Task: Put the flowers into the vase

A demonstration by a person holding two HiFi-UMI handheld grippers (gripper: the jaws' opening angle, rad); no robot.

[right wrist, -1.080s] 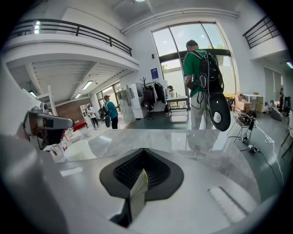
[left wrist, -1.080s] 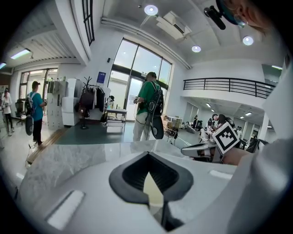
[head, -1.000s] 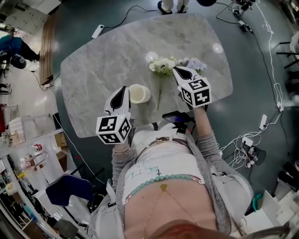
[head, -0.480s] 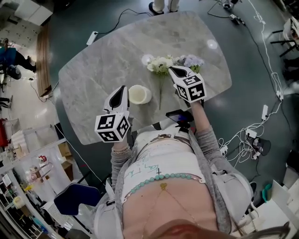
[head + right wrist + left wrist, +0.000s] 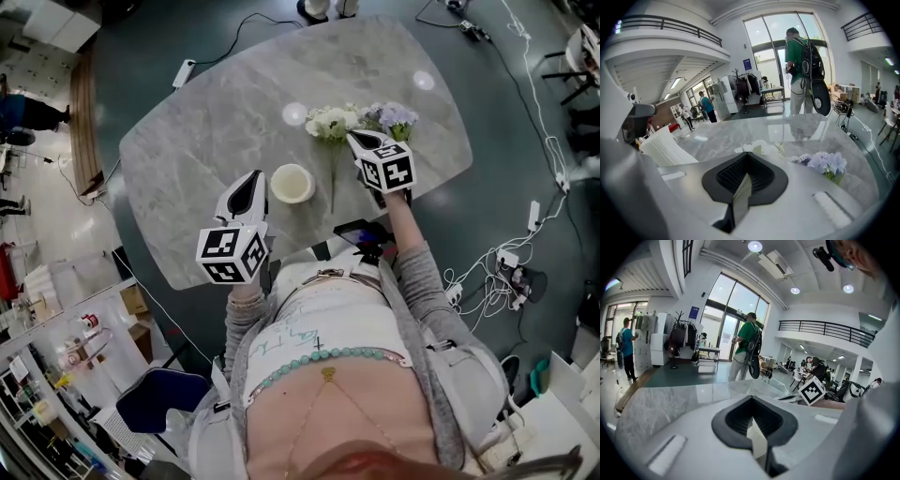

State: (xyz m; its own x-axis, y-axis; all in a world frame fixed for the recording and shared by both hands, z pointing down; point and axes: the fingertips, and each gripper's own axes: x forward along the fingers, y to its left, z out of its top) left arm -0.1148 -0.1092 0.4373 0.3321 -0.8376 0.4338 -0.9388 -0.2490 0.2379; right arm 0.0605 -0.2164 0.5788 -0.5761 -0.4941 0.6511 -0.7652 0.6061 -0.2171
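While we stand at the near edge of the marble table (image 5: pixel 206 141), we hold one gripper in each hand above it. Our left gripper (image 5: pixel 251 180) has its jaws pressed together with nothing between them; its own view shows the dark pads meeting along a single seam (image 5: pixel 752 418) over bare tabletop (image 5: pixel 670 399). It sits just left of the vase (image 5: pixel 292 183), a short white pot standing upright with its mouth open to us, and is not touching it.

Our right gripper (image 5: pixel 358 139) is likewise fully closed and holds nothing, its pads shut tight in its own view (image 5: pixel 746 176). Its tip points at the flowers lying flat on the table beyond the vase. The white flowers (image 5: pixel 331 122) lie just past and left of the tip, their green stem (image 5: pixel 332 183) running back toward us between the vase and the gripper. The purple flowers (image 5: pixel 397 115) lie just to the right. From the right gripper view the white flowers (image 5: pixel 757 149) peek over the jaw tip and the purple flowers (image 5: pixel 827 163) rest off to the side; we cannot tell whether the tip touches either bunch. Neither bunch is in the vase.

Cables (image 5: pixel 497 272) trail across the dark floor to our right.
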